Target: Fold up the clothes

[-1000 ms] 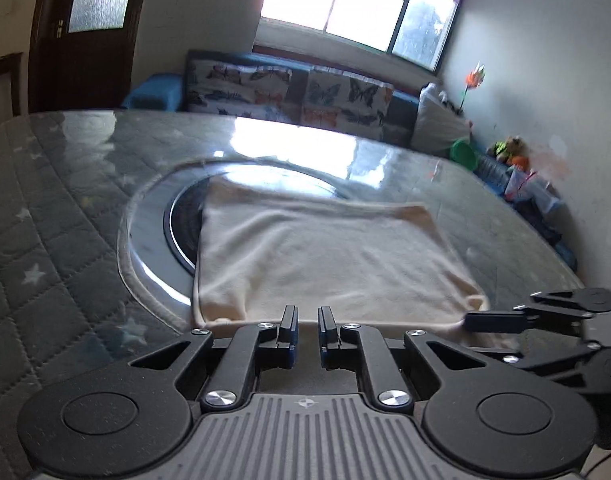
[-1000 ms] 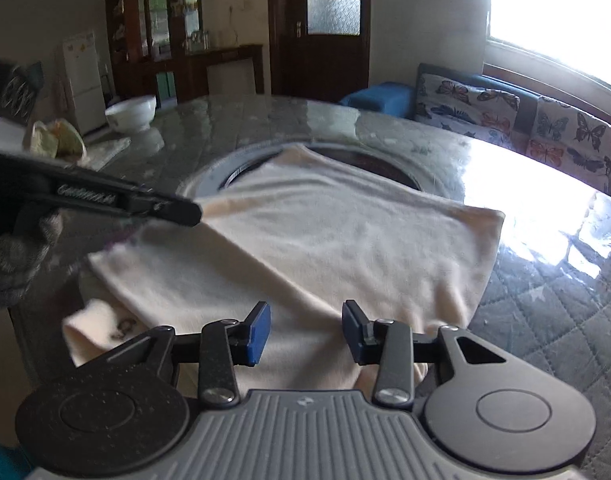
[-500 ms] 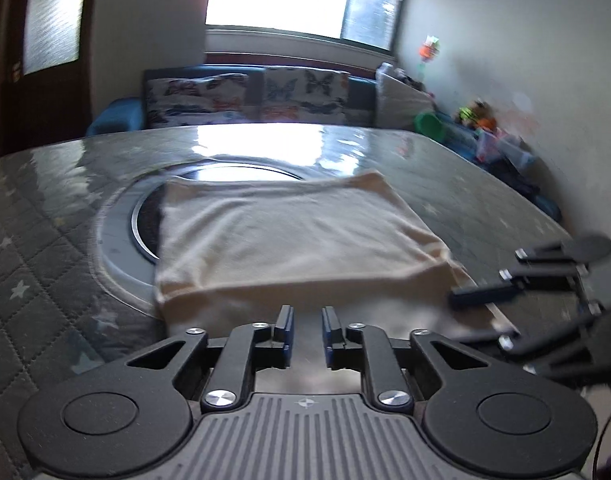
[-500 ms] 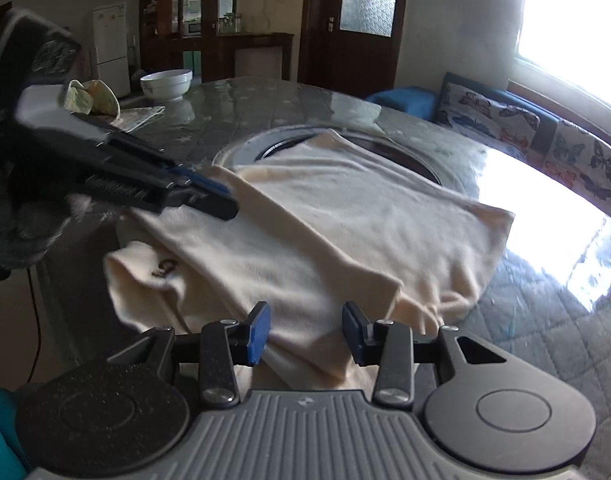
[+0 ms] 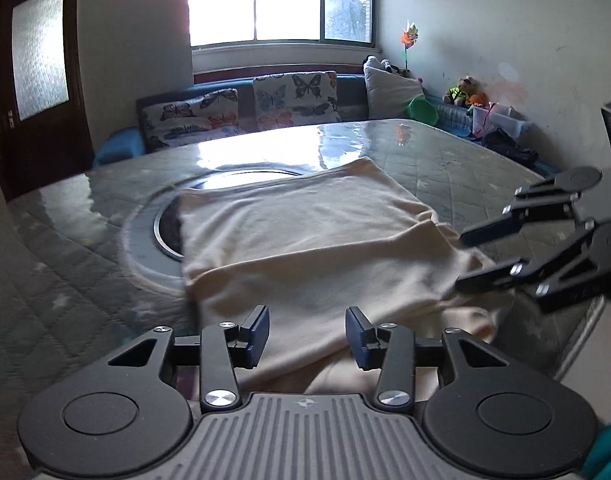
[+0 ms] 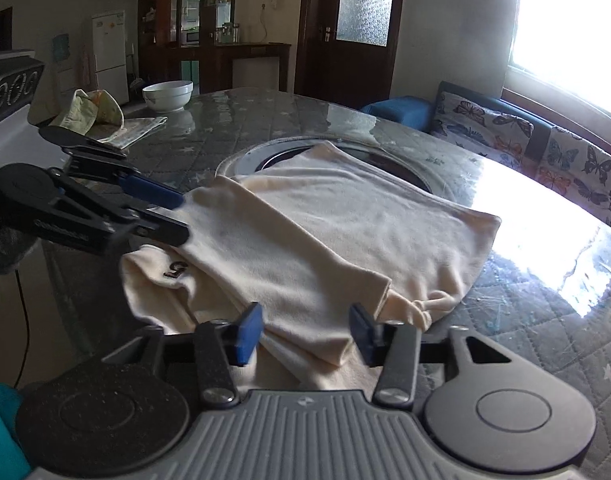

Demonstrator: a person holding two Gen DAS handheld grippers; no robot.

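A cream garment [image 5: 305, 240] lies partly folded on the glass-topped table, its near part hanging over the table edge; it also shows in the right wrist view [image 6: 345, 232], with a small dark logo [image 6: 175, 270] on the lower layer. My left gripper [image 5: 307, 336] is open just above the near folded edge, holding nothing. My right gripper [image 6: 305, 334] is open over the near edge of the folded flap. Each gripper shows in the other's view: the right one [image 5: 471, 258] at the garment's right corner, the left one [image 6: 179, 218] at its left corner.
The table [image 5: 65, 264] has a quilted star-pattern cover under glass and a round inset ring [image 5: 165, 232] partly under the garment. A white bowl [image 6: 167, 96] and a cloth pile [image 6: 93, 116] sit at the far left. A butterfly-cushion sofa [image 5: 245, 112] stands beyond the table.
Both grippers pulled back toward the near table edge. The left gripper opened from nearly shut. The near part of the garment now lies as a folded flap over the body.
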